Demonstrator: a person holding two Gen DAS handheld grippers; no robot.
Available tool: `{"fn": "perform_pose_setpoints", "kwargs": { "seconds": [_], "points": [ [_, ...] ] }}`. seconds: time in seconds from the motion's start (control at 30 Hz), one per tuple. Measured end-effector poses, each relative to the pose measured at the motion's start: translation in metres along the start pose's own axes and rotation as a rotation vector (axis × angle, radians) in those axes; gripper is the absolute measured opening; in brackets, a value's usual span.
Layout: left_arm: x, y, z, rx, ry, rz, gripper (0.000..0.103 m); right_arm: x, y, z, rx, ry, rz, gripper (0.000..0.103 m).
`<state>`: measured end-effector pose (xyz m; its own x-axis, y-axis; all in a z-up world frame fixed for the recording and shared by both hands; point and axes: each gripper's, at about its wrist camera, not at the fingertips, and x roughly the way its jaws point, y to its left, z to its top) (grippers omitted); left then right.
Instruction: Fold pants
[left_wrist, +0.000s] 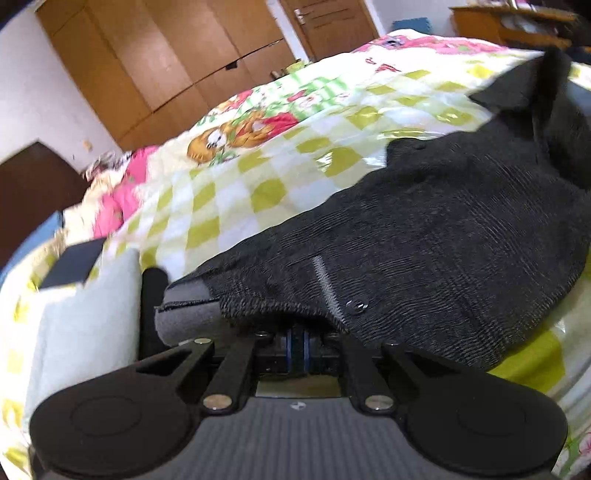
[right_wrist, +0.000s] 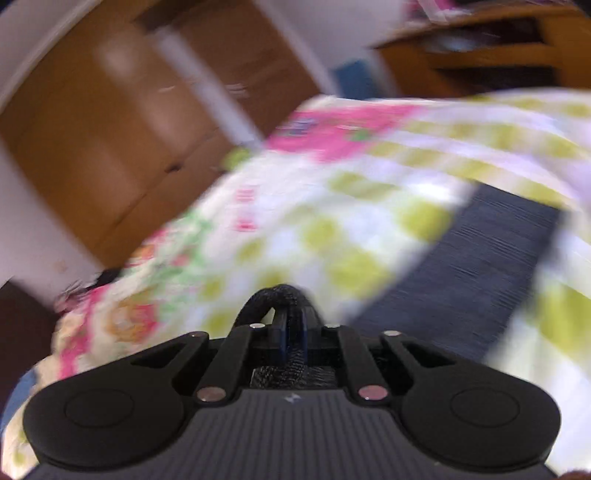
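Note:
Dark grey corduroy pants (left_wrist: 443, 236) lie on a bed with a green-checked cartoon quilt (left_wrist: 236, 184). My left gripper (left_wrist: 295, 332) is shut on the pants' waistband edge near a button; the cloth drapes over its fingers and hides them. In the blurred right wrist view, my right gripper (right_wrist: 291, 317) is shut on a fold of dark pants cloth bunched between its fingers. More of the pants (right_wrist: 469, 266) lies on the quilt (right_wrist: 295, 221) to the right.
A wooden wardrobe (left_wrist: 166, 62) and a door (left_wrist: 328, 26) stand behind the bed. A wooden shelf (left_wrist: 517, 26) is at the far right. A pale pillow (left_wrist: 81, 325) lies at the left near my left gripper.

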<state>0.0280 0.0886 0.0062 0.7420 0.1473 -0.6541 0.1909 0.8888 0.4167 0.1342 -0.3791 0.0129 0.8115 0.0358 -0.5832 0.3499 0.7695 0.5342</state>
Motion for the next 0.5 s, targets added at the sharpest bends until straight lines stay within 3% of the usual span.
{"fn": "perform_pose_setpoints", "kwargs": {
  "seconds": [0.13,0.2,0.3,0.37,0.5],
  "points": [
    [-0.004,-0.012,0.003,0.038,-0.006,0.020,0.020,0.002,-0.032,-0.019,0.015,0.064,-0.043,0.015],
    [-0.005,-0.010,0.004,0.023,0.006,0.019,0.020,0.002,-0.022,-0.018,-0.082,0.039,-0.080,0.026],
    [-0.002,-0.004,0.003,-0.012,0.034,0.005,0.020,0.009,0.018,-0.024,-0.441,-0.022,-0.205,0.045],
    [-0.001,0.000,0.002,-0.042,0.048,-0.003,0.020,0.012,0.046,-0.040,-0.713,-0.056,-0.267,0.047],
    [0.000,0.004,-0.003,-0.092,0.059,-0.021,0.020,0.031,0.086,-0.077,-1.135,-0.062,-0.259,0.067]
  ]
}}
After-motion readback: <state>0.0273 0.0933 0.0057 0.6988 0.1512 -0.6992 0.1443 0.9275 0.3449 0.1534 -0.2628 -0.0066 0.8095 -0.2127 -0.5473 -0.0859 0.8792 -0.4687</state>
